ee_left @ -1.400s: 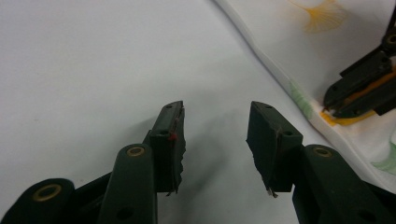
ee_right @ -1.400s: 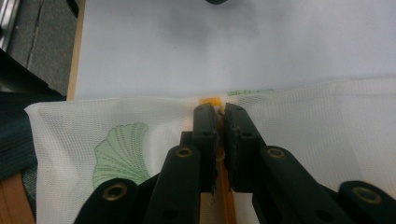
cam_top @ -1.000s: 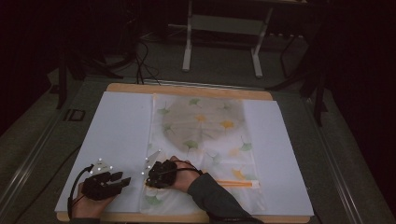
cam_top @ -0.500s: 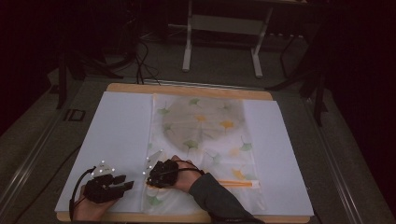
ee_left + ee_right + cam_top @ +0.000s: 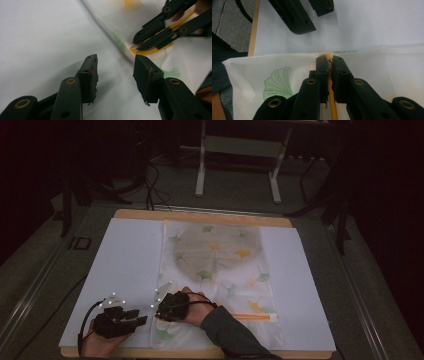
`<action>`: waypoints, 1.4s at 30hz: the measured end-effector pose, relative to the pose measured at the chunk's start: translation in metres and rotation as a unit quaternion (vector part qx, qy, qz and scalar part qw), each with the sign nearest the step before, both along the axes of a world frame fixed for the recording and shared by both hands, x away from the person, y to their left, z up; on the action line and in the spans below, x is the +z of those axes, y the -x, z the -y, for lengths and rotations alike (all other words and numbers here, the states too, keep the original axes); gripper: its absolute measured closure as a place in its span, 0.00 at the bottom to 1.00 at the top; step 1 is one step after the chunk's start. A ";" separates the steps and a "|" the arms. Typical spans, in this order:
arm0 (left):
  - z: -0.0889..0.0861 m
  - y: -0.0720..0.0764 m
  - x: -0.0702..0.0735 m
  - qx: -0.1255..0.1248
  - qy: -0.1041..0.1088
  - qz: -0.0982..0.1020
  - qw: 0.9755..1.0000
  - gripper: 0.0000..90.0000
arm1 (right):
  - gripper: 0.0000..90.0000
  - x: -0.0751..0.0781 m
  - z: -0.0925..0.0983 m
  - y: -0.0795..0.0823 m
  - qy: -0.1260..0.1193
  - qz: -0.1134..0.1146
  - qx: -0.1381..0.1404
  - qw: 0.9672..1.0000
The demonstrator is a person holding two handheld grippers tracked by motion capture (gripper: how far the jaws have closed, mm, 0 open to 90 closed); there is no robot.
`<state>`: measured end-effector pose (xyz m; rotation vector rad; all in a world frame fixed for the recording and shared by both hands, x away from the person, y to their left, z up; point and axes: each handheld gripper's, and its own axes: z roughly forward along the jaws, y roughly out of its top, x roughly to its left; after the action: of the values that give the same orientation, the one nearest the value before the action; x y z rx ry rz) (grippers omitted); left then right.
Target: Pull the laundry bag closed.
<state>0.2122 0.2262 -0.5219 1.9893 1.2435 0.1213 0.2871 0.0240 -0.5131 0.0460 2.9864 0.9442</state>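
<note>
Fingers: our right gripper [image 5: 329,62] is pinched tight on the orange zipper [image 5: 333,105] at the bag's edge; our left gripper [image 5: 115,72] stands wide with nothing between the jaws, which have just been opening a little further.

Left gripper place: it hovers over the white sheet [image 5: 127,255], just beside the bag's left edge and apart from it, near the right gripper's tips.

Bag place: the mesh bag [image 5: 220,265] lies flat along the middle of the sheet, its far end near the table's back edge and its zipper end near us, under our right hand [image 5: 192,307].

Contents: a round, pale shape shows through the upper half of the bag; we cannot tell what it is.

Handling: we judge the bag light, soft and limp. The fine mesh will sag, wrinkle and slide on the smooth sheet, so one hand should anchor it while the other pulls.

Where to hold: the zipper band is the firmest part. A second grip on the mesh hem just beside it should steady the pull; thin mesh may slip from the pads.

Writing: none readable; we see only green leaf and yellow prints on the fabric.
</note>
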 end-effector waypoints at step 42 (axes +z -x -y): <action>0.030 -0.011 -0.014 -0.052 0.068 -0.068 0.994 0.66 | 0.94 0.019 0.005 0.006 -0.020 0.026 0.003 0.999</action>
<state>0.2232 0.1966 -0.5357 1.9652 1.1952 -0.1484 0.2806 0.0186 -0.4940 0.0116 2.9215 0.9898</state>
